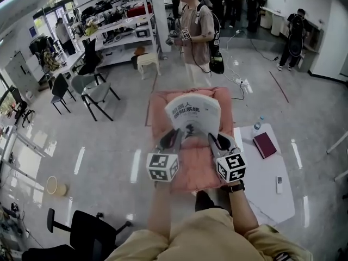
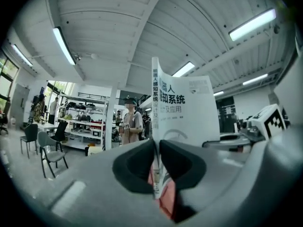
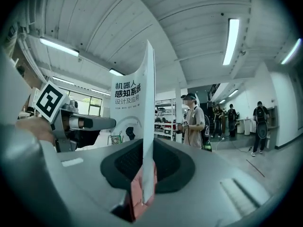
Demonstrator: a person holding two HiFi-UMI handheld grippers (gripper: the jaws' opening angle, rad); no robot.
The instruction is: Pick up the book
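A white paperback book point(image 1: 194, 115) with dark Chinese print on its cover is held up in the air, bowed, above a pink cloth-covered table point(image 1: 163, 105). My left gripper point(image 1: 176, 141) is shut on the book's lower left edge, and my right gripper point(image 1: 213, 142) is shut on its lower right edge. In the left gripper view the book point(image 2: 187, 108) stands upright, pinched between the dark pads. The right gripper view shows the book point(image 3: 135, 103) edge-on between its pads, with the left gripper point(image 3: 71, 122) beyond it.
A person point(image 1: 197, 34) stands just behind the pink table, holding grippers. A white side table point(image 1: 266, 184) at the right carries a maroon book point(image 1: 265, 144), a bottle point(image 1: 257, 126) and a remote point(image 1: 279, 184). Chairs point(image 1: 95, 88) and shelving point(image 1: 122, 20) stand at the left.
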